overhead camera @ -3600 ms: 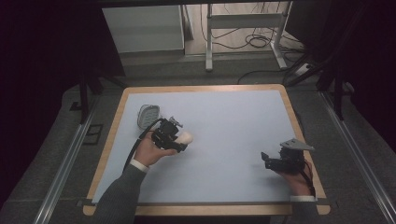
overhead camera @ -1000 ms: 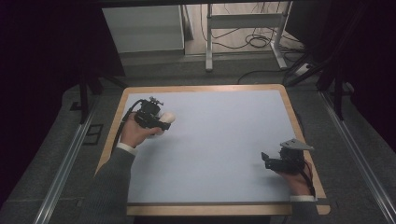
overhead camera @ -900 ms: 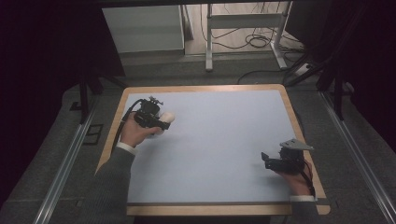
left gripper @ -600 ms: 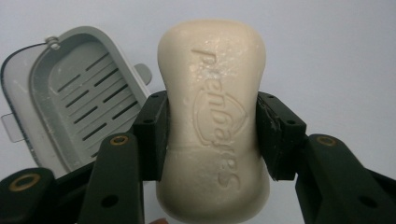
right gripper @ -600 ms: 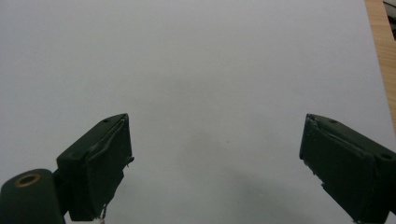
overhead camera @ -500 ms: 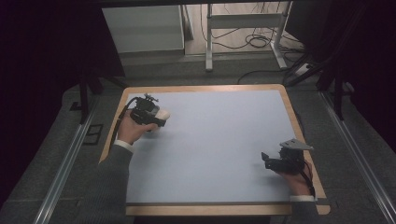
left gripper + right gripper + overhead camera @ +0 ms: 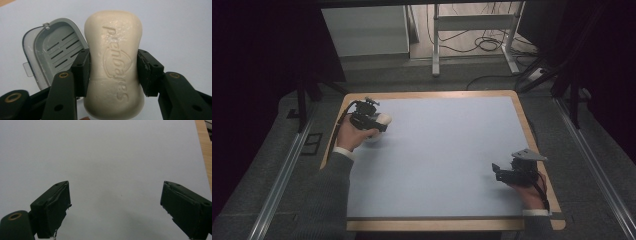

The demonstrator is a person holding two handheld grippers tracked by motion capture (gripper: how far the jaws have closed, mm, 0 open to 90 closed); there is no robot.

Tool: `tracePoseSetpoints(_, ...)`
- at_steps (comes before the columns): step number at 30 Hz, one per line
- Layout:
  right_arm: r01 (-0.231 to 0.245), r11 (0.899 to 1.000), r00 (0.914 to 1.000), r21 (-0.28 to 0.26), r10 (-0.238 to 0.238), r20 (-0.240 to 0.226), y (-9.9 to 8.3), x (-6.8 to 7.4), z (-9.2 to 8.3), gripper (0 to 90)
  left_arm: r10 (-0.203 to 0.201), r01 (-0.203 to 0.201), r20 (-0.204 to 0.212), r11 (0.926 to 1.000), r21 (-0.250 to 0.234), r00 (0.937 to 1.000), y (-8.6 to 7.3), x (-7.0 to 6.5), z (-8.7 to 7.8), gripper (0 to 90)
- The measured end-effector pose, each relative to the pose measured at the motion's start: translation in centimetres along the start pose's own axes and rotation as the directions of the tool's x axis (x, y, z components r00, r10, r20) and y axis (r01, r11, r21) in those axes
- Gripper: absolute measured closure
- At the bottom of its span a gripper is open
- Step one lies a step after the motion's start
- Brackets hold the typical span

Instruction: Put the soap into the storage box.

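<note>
The soap bar [image 7: 114, 65] is clamped across its middle by the left gripper [image 7: 112, 72], pads pressing on both long sides, up over the desk's [image 7: 452, 150] far left corner. The left gripper view gets you the embossed lettering on the bar and a grey slotted soap dish [image 7: 53, 55] lying open on the desk right behind it (from the high view the soap [image 7: 383, 119] is just a pale blob at the left gripper [image 7: 374, 121]). The right gripper [image 7: 499, 173] sits well apart near the right edge, jaws spread wide with nothing between them.
</note>
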State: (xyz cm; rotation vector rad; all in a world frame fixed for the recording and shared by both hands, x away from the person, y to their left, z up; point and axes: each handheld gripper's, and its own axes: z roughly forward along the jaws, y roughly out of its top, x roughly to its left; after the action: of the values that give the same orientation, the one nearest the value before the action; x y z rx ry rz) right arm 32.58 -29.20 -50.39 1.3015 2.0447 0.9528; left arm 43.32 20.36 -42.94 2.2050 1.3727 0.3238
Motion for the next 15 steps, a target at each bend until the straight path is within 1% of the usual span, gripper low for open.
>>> tracePoseSetpoints(2,0.0,1.0,1.0,0.002,0.0,0.002,0.0,0.0,0.0,9.0,-0.012,0.012,0.003,0.9999,-0.005,0.9999,0.1,0.3,0.0,49.5)
tracePoseSetpoints(6,0.0,1.0,1.0,0.003,0.0,0.002,0.0,0.0,0.0,8.9,-0.029,0.029,-0.008,0.9995,0.01,0.9995,0.1,0.9,0.5,49.5)
tracePoseSetpoints(8,-0.002,1.0,1.0,0.003,0.002,0.001,0.0,0.0,0.0,8.9,-0.052,0.052,-0.008,0.9986,0.012,0.9986,0.0,1.5,0.7,49.5)
tracePoseSetpoints(9,-0.002,1.0,1.0,0.003,0.002,0.001,0.0,0.0,0.0,8.9,-0.052,0.052,-0.008,0.9986,0.012,0.9986,0.0,1.5,0.7,49.5)
tracePoseSetpoints(10,-0.003,1.0,1.0,0.004,0.003,0.002,-0.1,0.0,0.0,8.9,-0.067,0.067,-0.003,0.9978,0.007,0.9978,0.1,1.8,0.8,49.5)
tracePoseSetpoints(12,-0.003,1.0,1.0,0.005,0.003,0.003,-0.1,0.0,0.1,8.9,-0.067,0.067,-0.004,0.9977,0.008,0.9978,0.1,2.0,0.9,49.5)
tracePoseSetpoints(15,-0.002,1.0,1.0,0.006,0.002,0.004,-0.1,0.0,0.1,8.9,-0.087,0.087,-0.014,0.9962,0.008,0.9961,0.2,2.5,1.2,49.5)
